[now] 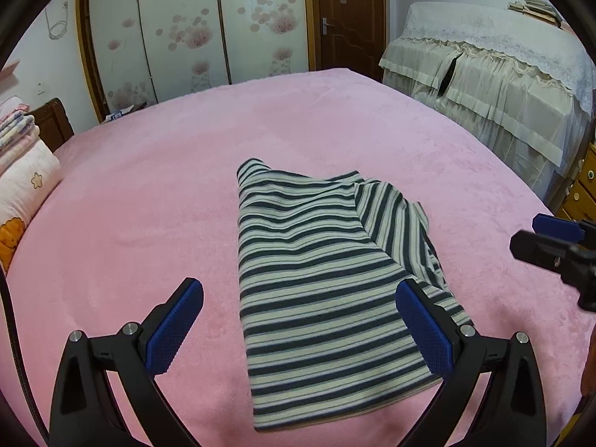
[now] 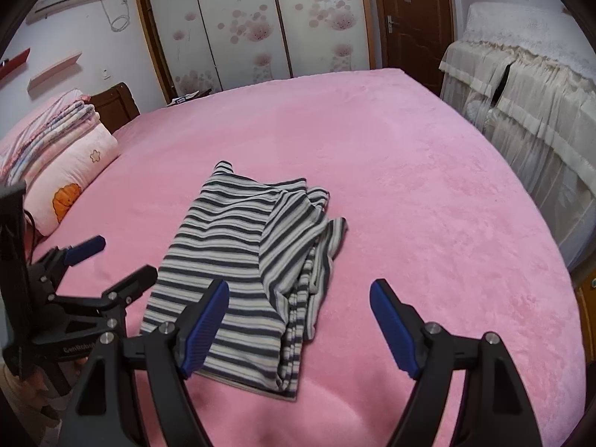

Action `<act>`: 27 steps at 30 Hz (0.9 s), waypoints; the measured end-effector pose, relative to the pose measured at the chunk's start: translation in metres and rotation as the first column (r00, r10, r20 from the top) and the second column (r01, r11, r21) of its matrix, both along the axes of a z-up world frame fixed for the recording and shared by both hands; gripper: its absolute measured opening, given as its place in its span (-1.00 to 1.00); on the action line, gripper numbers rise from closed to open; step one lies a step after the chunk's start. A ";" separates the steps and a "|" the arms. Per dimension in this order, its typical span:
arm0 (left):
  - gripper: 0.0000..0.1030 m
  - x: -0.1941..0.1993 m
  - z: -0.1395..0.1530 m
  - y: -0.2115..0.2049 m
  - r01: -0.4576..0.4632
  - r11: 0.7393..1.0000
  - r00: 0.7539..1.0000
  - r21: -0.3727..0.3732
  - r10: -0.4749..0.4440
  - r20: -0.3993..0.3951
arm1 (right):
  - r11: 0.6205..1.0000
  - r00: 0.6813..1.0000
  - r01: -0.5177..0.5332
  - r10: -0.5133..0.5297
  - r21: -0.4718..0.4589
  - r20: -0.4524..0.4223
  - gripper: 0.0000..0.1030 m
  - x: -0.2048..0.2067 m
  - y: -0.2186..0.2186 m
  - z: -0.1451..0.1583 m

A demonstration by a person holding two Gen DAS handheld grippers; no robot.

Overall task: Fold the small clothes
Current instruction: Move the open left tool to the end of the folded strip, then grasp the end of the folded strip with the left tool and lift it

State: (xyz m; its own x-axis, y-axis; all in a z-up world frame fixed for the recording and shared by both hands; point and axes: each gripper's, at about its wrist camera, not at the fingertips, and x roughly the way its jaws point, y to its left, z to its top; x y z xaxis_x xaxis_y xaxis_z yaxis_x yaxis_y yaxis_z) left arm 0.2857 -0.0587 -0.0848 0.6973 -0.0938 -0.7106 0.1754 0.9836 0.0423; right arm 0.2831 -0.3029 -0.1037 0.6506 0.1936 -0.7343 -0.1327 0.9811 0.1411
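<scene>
Facing striped garment (image 1: 320,279), gripper (image 1: 298,320) spread

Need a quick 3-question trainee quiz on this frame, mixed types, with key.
1. True or false: the striped garment lies on a pink bedspread.
2. The left gripper is: A) open, holding nothing B) shut on the garment C) out of view.
3. Fill in: the right gripper has its jaws ____.

Key: 1 true; 2 A; 3 open.
</scene>
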 end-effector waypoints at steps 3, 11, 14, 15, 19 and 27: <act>0.99 0.013 -0.007 0.003 -0.002 1.000 1.000 0.007 0.002 -0.030 | 0.998 0.999 -0.004 0.006 0.069 -0.032 0.53 0.014 -0.007 -0.004; 0.99 0.066 -0.032 0.024 0.016 1.000 0.992 0.015 -0.014 -0.129 | 0.971 0.989 0.008 0.026 0.237 -0.142 0.74 0.053 -0.022 -0.022; 0.99 0.083 -0.038 0.032 0.026 1.000 0.987 0.009 -0.024 -0.160 | 0.965 0.985 0.011 0.034 0.264 -0.167 0.77 0.064 -0.024 -0.031; 0.99 0.086 -0.039 0.034 0.027 1.000 0.985 -0.001 -0.027 -0.170 | 0.959 0.982 0.013 0.040 0.282 -0.183 0.77 0.069 -0.025 -0.035; 0.99 0.112 -0.055 0.047 0.041 0.995 0.963 -0.089 -0.063 -0.263 | 0.933 0.966 0.030 0.064 0.357 -0.250 0.78 0.087 -0.030 -0.054; 0.99 0.146 -0.092 0.068 0.005 0.964 0.913 -0.268 -0.114 -0.393 | 0.889 0.917 0.102 0.090 0.446 -0.389 0.77 0.121 -0.041 -0.112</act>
State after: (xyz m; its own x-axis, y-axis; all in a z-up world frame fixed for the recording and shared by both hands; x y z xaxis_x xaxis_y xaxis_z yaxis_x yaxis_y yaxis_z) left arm 0.4318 0.0088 -0.1765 0.3453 -0.3419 -0.8740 0.1826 0.9380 -0.2948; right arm 0.4045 -0.3443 -0.2155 0.3323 0.5603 -0.7587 0.0326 0.7971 0.6030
